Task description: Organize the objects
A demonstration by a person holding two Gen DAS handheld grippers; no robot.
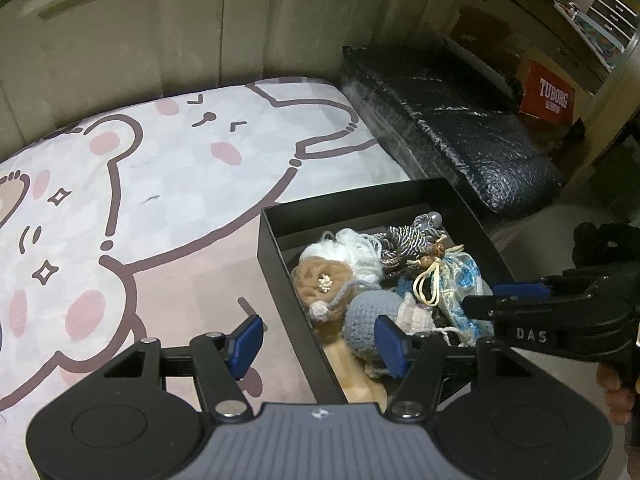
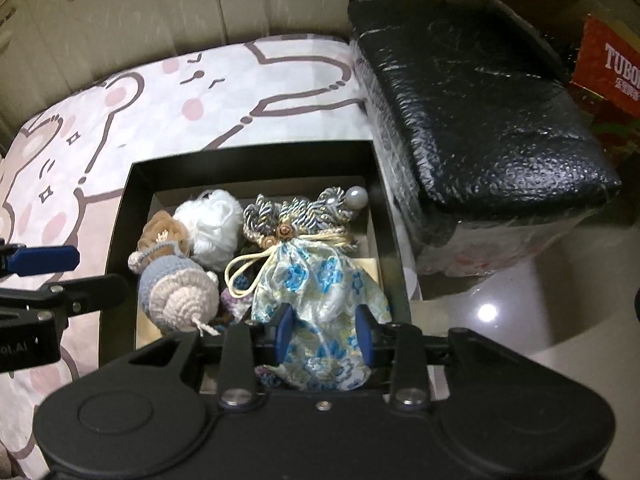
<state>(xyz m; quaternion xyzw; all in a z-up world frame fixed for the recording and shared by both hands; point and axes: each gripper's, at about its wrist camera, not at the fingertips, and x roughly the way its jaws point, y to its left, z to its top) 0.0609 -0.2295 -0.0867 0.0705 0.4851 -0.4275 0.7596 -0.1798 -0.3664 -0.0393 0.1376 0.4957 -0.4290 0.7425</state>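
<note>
Pale cupboard doors are standing behind a bed (image 1: 168, 168) covered with a pink and white cartoon-bear sheet, and a bulky block wrapped in black bubble wrap (image 2: 480, 92) is sitting beside it, with a red beer carton (image 1: 548, 92) further back.

At the bed's edge a shallow black box (image 2: 120, 220) is lying open. Soft keepsakes are crowding inside it: a white yarn pompom (image 2: 212, 220), a tan fabric flower (image 2: 160, 228), a blue and cream crocheted piece (image 2: 176, 288), a grey-striped twisted cord with a pearl bead (image 2: 296, 208), and a blue-flowered satin drawstring pouch (image 2: 316, 280) lying nearest the right gripper.

The right gripper (image 2: 326, 332) is pointing steeply down into the box, its blue pads pressing in on the pouch's lower part from both sides, probably so the pouch can be lifted out without disturbing its neighbours.

The left gripper (image 1: 320, 344) is hovering with its jaws apart and nothing between them, one blue pad over the sheet, the other over the crocheted piece, astride the box's near wall. It seems to be waiting, or getting ready to steady the box. A person's fingers (image 1: 616, 388) are showing at the right gripper's handle.
</note>
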